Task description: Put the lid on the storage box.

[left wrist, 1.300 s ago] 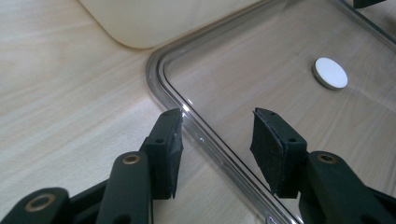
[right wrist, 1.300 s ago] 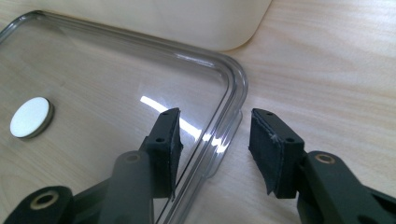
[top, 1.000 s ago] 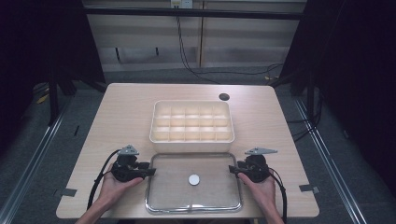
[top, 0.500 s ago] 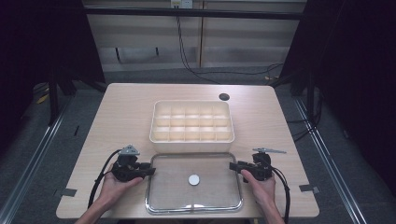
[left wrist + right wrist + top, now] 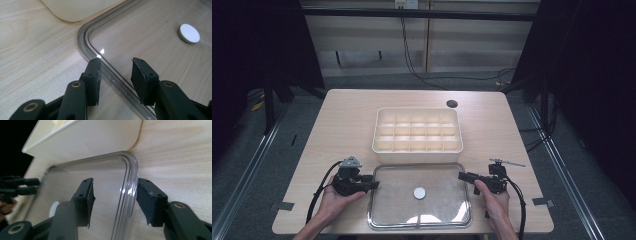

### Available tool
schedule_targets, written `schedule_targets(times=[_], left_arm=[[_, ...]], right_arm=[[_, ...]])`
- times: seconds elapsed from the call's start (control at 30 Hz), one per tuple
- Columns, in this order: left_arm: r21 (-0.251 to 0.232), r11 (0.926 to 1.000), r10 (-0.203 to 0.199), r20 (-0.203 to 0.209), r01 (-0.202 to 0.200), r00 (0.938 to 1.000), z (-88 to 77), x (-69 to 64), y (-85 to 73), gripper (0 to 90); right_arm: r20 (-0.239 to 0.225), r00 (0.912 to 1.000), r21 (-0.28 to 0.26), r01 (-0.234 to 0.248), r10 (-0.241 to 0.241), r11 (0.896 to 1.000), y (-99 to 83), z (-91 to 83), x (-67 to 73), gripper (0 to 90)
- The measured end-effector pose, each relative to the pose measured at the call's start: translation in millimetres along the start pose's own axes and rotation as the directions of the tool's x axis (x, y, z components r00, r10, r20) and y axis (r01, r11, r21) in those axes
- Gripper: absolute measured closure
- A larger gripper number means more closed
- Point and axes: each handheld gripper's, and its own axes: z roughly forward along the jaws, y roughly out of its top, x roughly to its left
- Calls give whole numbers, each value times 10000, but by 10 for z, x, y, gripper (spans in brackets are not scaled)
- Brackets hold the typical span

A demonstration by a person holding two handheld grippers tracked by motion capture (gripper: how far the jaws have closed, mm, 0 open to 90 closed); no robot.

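A clear shallow tray point(image 5: 442, 205) lies at the table's near edge with a small white disc point(image 5: 419, 193) in its middle. My left gripper point(image 5: 373, 184) sits at the tray's left rim. In the left gripper view it point(image 5: 115, 62) is open, its jaws astride the rim point(image 5: 86, 42), and the disc point(image 5: 189, 33) lies farther in. My right gripper point(image 5: 462, 176) is at the tray's right rim. In the right gripper view it point(image 5: 113, 187) is open around that rim point(image 5: 130, 167), with the disc point(image 5: 53, 208) partly hidden behind one jaw.
A cream box point(image 5: 417, 131) with several compartments stands just behind the tray, touching or nearly touching it. A dark round hole point(image 5: 452, 103) marks the wooden table point(image 5: 342, 130) behind the box. The left gripper point(image 5: 27, 186) appears far off in the right gripper view.
The right hand has shifted slightly to the right and the right gripper has rolled, so its grey plate now shows edge-on. The left gripper has barely moved.
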Motion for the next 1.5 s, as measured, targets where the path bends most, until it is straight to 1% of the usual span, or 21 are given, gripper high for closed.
schedule_targets(times=[0.1, 0.17, 0.23, 0.33, 0.47, 0.53, 0.57, 0.67, 0.7, 0.73, 0.8, 0.83, 0.9, 0.97, 1.03, 1.13, 1.2, 1.27, 1.3, 1.4, 1.5], left_arm=[[-11, 9999, 127, -59, -127, 9999, -1, -17, -6, 591], [4, 10000, 85, -46, -85, 10000, -3, -10, -5, 591], [28, 9999, 101, 4, -101, 9999, -4, -10, -5, 591], [19, 9999, 143, -12, -143, 9999, -2, -14, -4, 592], [-16, 10000, 39, 90, -39, 10000, -1, 8, -3, 594], [-39, 10000, 13, 121, -12, 9999, 2, 12, -2, 593], [-67, 10000, 7, 108, -7, 9999, 3, 17, -3, 594], [-68, 10000, -4, 174, 5, 9998, 1, 30, -2, 589], [-46, 10000, 0, 168, 1, 9999, 1, 15, -1, 567], [-46, 10000, 0, 168, 1, 9999, 1, 15, -1, 566], [-34, 9999, 143, -52, -143, 9999, 5, -13, -1, 565], [-28, 9999, 161, -44, -161, 9999, 4, -14, -2, 561], [-45, 10000, 48, 198, -47, 9998, 0, 19, -3, 561], [-81, 10000, 8, 181, -7, 9998, 3, 21, -3, 561], [-104, 9999, -38, 171, 40, 9998, 7, 17, -1, 544], [-97, 9999, 59, 69, -59, 10000, 1, 14, -5, 495], [-107, 9999, 17, 49, -17, 10000, -8, 20, -11, 468], [-135, 9999, -32, 134, 34, 9999, -11, 24, -17, 462], [-257, 9994, -220, 98, 222, 9997, -16, 43, -28, 477], [-239, 9997, -109, 99, 112, 9999, -8, 46, -21, 520], [-189, 9998, 43, -54, -44, 10000, -7, 35, -16, 550]], right_arm=[[-435, 9982, -169, -432, 424, 9989, -6, -33, -44, 538], [-459, 9983, -81, -357, 353, 9993, -11, -34, -47, 547], [-792, 9961, 75, -383, 388, 9992, -14, -18, -44, 596], [-716, 9968, -77, -347, 340, 9994, -19, -14, -6, 623], [-629, 9973, 95, 382, -375, 9992, 26, -24, 11, 648], [-660, 9967, 152, 489, -478, 9987, 27, -22, 14, 653], [-838, 9947, 272, 628, -603, 9977, 32, -19, 14, 648], [-968, 9927, 523, 766, -713, 9957, 45, 0, 10, 642], [-1091, 9893, 870, 1066, -969, 9905, 58, 43, 15, 620], [-1091, 9893, 870, 1066, -969, 9905, 58, 43, 15, 620], [-773, 9898, 722, 1252, -1196, 9895, 77, 54, 37, 621], [-1022, 9867, 710, 1338, -1262, 9885, 109, 47, 42, 631], [-1152, 9854, 736, 1346, -1256, 9882, 115, 35, 27, 646], [-1190, 9846, 724, 1371, -1279, 9879, 116, 31, 24, 656], [-1286, 9843, 448, 1276, -1210, 9908, 117, 2, 16, 685], [-1265, 9834, 399, 1362, -1302, 9899, 121, -29, 15, 713], [-1060, 9829, 366, 1550, -1504, 9872, 133, -69, 4, 739], [-1126, 9826, 366, 1528, -1478, 9876, 133, -83, -7, 745], [-1326, 9819, 251, 1399, -1354, 9898, 124, -95, -20, 747], [-1492, 9811, 204, 1280, -1235, 9916, 126, -96, -21, 742], [-1959, 9720, 109, 1345, -1297, 9909, 141, -89, 8, 718]])
